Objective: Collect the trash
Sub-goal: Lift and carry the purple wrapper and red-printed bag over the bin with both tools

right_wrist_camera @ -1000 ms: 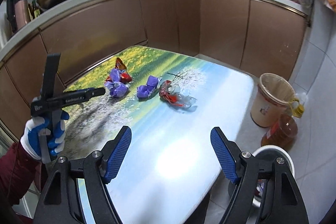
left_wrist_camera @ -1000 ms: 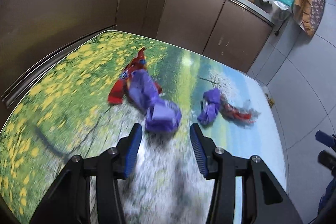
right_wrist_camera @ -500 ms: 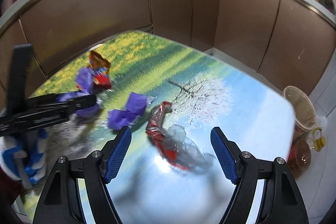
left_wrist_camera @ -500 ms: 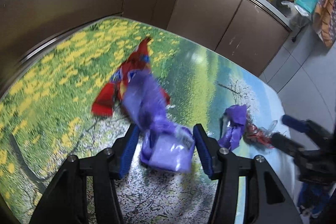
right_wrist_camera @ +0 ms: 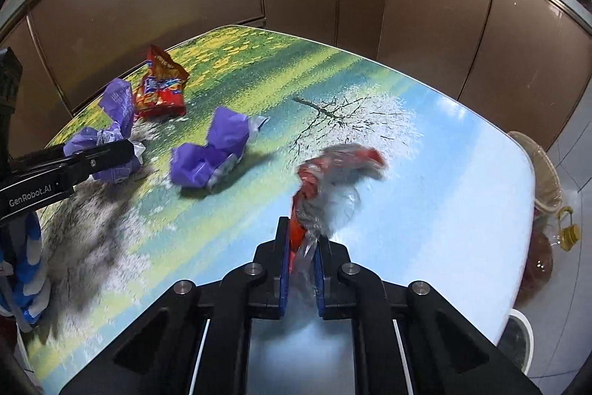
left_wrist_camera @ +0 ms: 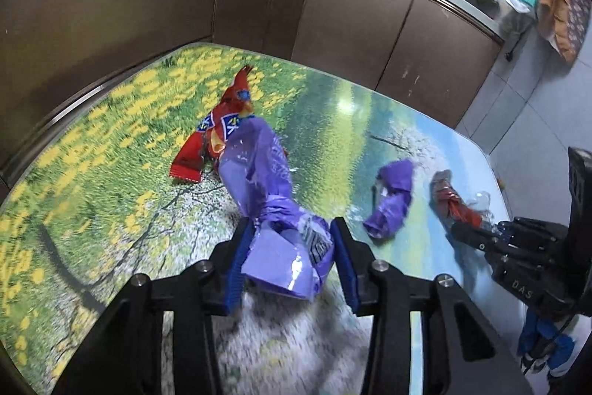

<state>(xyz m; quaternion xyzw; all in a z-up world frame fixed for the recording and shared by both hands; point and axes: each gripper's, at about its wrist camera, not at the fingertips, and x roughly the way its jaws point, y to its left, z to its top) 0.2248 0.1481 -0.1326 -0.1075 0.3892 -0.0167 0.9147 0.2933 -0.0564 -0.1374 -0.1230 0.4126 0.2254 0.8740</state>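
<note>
My left gripper [left_wrist_camera: 290,236] is shut on the near end of a large purple wrapper [left_wrist_camera: 266,187], which lies on the landscape-print table [left_wrist_camera: 111,173]. It also shows in the right wrist view [right_wrist_camera: 111,136]. My right gripper [right_wrist_camera: 301,239] is shut on a red and clear plastic wrapper [right_wrist_camera: 329,173] and holds it just above the table; it also shows in the left wrist view [left_wrist_camera: 455,206]. A red snack bag [left_wrist_camera: 218,132] lies behind the large purple wrapper. A smaller purple wrapper [right_wrist_camera: 214,150] lies between the two grippers.
A woven waste basket [right_wrist_camera: 544,169] stands on the floor past the table's right edge, with an oil bottle [right_wrist_camera: 547,247] beside it. Brown cabinets [left_wrist_camera: 333,6] wrap around the table's far side. The table [right_wrist_camera: 444,173] is bare on its blue right part.
Both grippers moved forward and closed. The left one closed on the large purple wrapper; the right one closed on the red and clear wrapper and lifted it slightly.
</note>
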